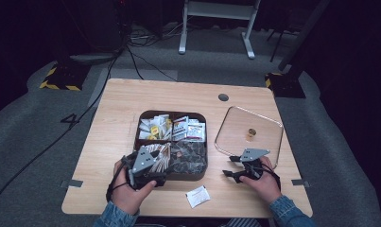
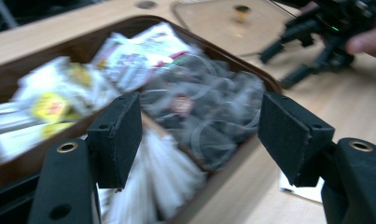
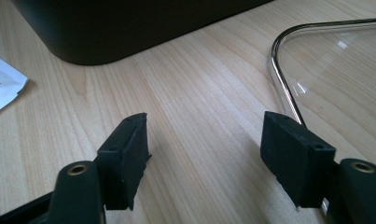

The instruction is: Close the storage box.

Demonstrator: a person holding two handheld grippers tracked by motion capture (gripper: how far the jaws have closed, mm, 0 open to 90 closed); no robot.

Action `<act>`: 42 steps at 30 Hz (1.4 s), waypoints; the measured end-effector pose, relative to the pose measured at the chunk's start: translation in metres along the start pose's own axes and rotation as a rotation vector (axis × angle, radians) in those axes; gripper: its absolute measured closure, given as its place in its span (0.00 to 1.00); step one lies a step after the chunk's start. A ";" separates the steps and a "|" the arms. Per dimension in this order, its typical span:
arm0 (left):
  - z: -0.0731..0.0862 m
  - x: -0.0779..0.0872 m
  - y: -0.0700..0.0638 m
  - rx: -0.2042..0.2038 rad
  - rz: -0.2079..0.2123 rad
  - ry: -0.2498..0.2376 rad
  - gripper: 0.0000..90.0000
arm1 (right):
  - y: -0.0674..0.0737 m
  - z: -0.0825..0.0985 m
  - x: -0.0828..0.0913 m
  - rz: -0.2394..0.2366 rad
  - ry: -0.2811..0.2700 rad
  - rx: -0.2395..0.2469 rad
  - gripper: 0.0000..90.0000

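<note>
A dark brown tray (image 1: 173,112) with compartments sits mid-table. It holds white sticks (image 1: 159,153), clear bags of dark tea (image 1: 189,153) and paper sachets (image 1: 154,127). My left gripper (image 1: 156,158) hovers over the tray's near-left corner. In the left gripper view it (image 2: 199,126) stands open above the sticks (image 2: 148,182) and tea bags (image 2: 209,116), with nothing between its pads. My right gripper (image 1: 231,166) is low over the table, right of the tray. Its jaws (image 3: 204,140) are open over bare wood beside the glass lid (image 3: 335,70).
The glass lid (image 1: 235,127) with a brass knob (image 1: 251,134) lies flat right of the tray. One white sachet (image 1: 198,196) lies near the table's front edge, between the hands. Cables and a desk frame are on the floor beyond the table.
</note>
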State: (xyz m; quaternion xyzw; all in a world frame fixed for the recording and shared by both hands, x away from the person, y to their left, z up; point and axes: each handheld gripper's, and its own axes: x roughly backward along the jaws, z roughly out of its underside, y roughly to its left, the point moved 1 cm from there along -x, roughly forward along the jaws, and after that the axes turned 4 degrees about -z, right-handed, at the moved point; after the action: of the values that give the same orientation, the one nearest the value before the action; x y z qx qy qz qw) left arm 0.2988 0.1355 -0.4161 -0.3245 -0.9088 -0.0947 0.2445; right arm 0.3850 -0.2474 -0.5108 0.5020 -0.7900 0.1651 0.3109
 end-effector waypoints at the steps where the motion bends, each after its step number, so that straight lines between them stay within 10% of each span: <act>1: 0.001 0.003 0.005 0.010 -0.023 -0.007 0.34 | 0.000 0.000 0.000 0.000 0.000 -0.001 0.37; 13: 0.013 0.017 0.050 0.096 -0.217 -0.008 0.31 | -0.006 -0.010 0.015 0.018 -0.062 -0.087 0.44; 23: 0.042 0.008 0.093 0.184 -0.357 0.014 0.32 | -0.025 0.004 0.044 0.145 -0.114 -0.148 0.44; 42: 0.085 -0.020 0.129 0.301 -0.329 0.223 0.32 | -0.075 0.010 0.061 0.345 -0.167 -0.331 0.39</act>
State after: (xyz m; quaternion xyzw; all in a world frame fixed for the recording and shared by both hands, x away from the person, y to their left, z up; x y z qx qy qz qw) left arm 0.3622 0.2520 -0.4977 -0.1196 -0.9206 -0.0322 0.3702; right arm 0.4302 -0.3284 -0.4816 0.3138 -0.9033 0.0419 0.2896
